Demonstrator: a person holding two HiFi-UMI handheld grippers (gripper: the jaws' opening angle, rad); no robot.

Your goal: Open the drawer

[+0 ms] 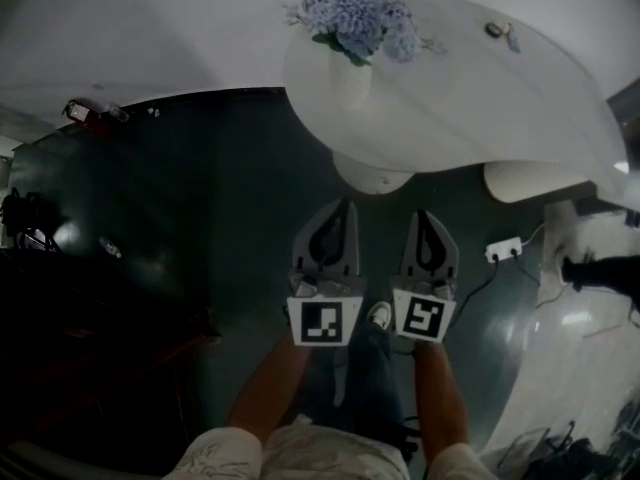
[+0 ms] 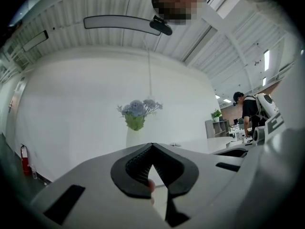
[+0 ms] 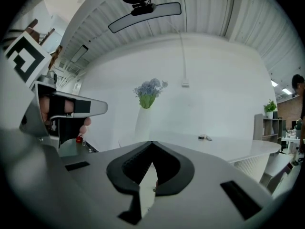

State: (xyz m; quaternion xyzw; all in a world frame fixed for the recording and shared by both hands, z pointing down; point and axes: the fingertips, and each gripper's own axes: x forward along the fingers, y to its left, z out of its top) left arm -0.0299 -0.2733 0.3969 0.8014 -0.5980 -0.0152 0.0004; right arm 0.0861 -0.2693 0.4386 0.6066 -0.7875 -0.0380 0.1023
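**Both grippers shut, parked just short of the round surface's rim**

Looking down from the head view: holding the left gripper [image 1: 347,204] and the right gripper [image 1: 423,214] side by side over the dark floor [image 1: 200,238], close together but apart. Pointing both toward the pedestal [image 1: 372,176] under the white round surface [image 1: 500,108], with a strip of bare floor between the tips and the pedestal. Also seeing the surface's curved rim overhang right ahead of the tips.

Fingers first. Pressed together on the left [image 2: 136,168], tips meeting, pinching nothing. Same deal on the right [image 3: 127,165]: tips closed on each other, nothing between.

Room to move, roughly:
- Lots of open floor off to the left.
- Tighter on the right, with a white power strip [image 1: 505,250] and its cable lying on the floor near the right gripper.
- Up top, a vase of blue flowers [image 1: 352,28] standing near the rim on the left side, plus a small item [image 1: 497,30] further back, well apart from the vase.

Drawer: can't make it out in any view, so can't tell where it sits.
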